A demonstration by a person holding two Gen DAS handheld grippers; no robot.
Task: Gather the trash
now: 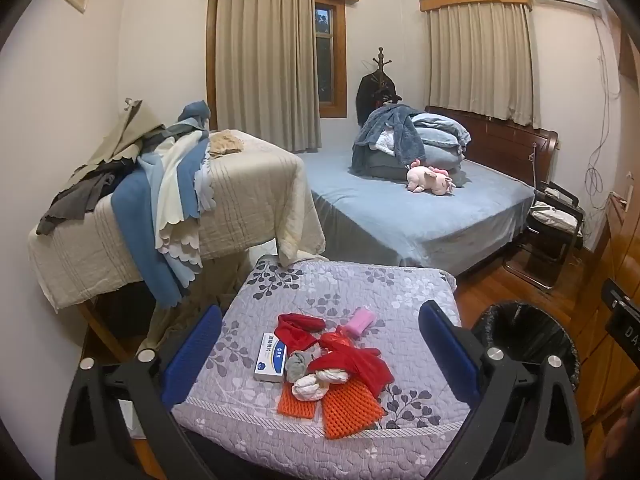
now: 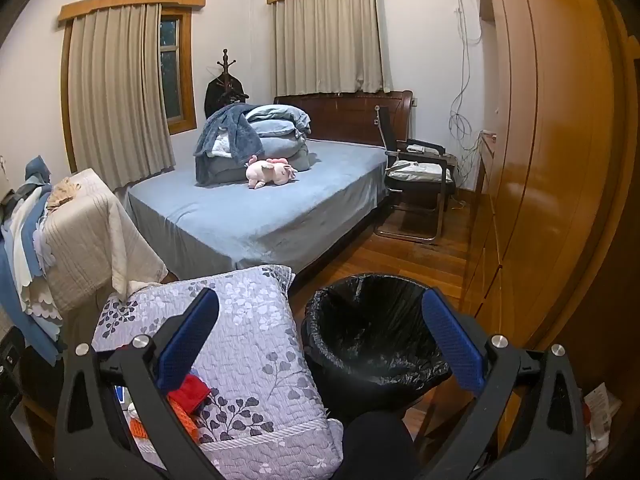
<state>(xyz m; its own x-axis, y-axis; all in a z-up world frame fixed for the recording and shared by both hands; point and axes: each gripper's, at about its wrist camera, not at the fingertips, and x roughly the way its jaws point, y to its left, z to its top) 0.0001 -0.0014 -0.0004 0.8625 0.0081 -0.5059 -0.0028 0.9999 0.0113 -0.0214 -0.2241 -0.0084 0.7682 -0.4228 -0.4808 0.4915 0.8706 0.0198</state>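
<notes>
A heap of trash lies on a grey leaf-print quilted surface (image 1: pixel 344 284): a white and blue box (image 1: pixel 272 357), red wrappers (image 1: pixel 352 364), orange foam nets (image 1: pixel 347 408), crumpled grey and white paper (image 1: pixel 308 380) and a pink packet (image 1: pixel 359 321). My left gripper (image 1: pixel 320 354) is open above and around this heap, touching nothing. A bin with a black liner (image 2: pixel 372 332) stands right of the quilt; it also shows in the left wrist view (image 1: pixel 528 336). My right gripper (image 2: pixel 320 340) is open and empty over the quilt edge and bin. Part of the heap (image 2: pixel 184 396) shows behind its left finger.
A table under a beige cover (image 1: pixel 240 200) holds piled cloths at the left. A blue bed (image 1: pixel 420 208) with folded bedding and a pink plush toy (image 2: pixel 270 173) lies behind. A black chair (image 2: pixel 420 188) and a wooden wardrobe (image 2: pixel 552 160) stand at the right, on wood floor.
</notes>
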